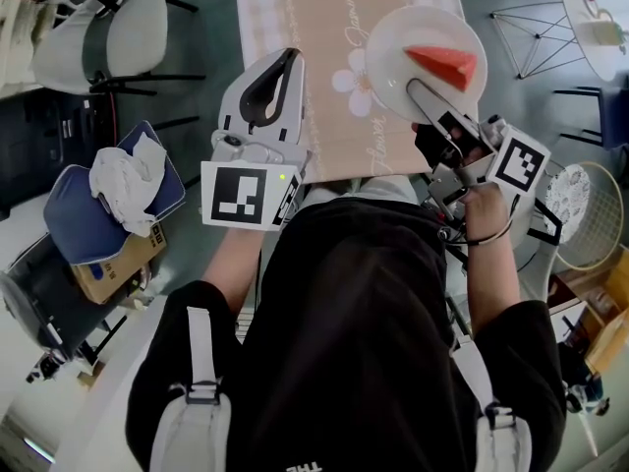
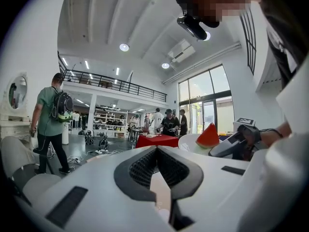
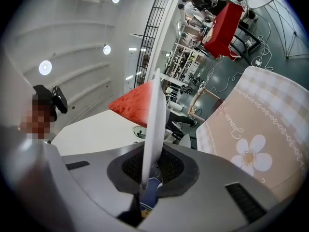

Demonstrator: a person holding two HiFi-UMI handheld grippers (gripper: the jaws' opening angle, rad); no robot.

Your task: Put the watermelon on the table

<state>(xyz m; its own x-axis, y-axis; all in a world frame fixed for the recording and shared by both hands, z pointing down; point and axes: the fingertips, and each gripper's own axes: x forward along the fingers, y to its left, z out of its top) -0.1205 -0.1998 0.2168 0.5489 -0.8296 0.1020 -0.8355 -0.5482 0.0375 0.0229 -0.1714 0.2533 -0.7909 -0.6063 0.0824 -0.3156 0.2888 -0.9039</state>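
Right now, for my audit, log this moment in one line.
right claw: shut on plate rim | watermelon slice: on plate | plate: over tablecloth | left claw: shut, empty

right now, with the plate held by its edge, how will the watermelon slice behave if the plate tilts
The watermelon slice lies loose on the smooth white plate, so it would probably slide toward the low side. It is a flat-sided wedge, so rolling seems unlikely. The right tool pinches only the rim, so the plate may sag or pivot.
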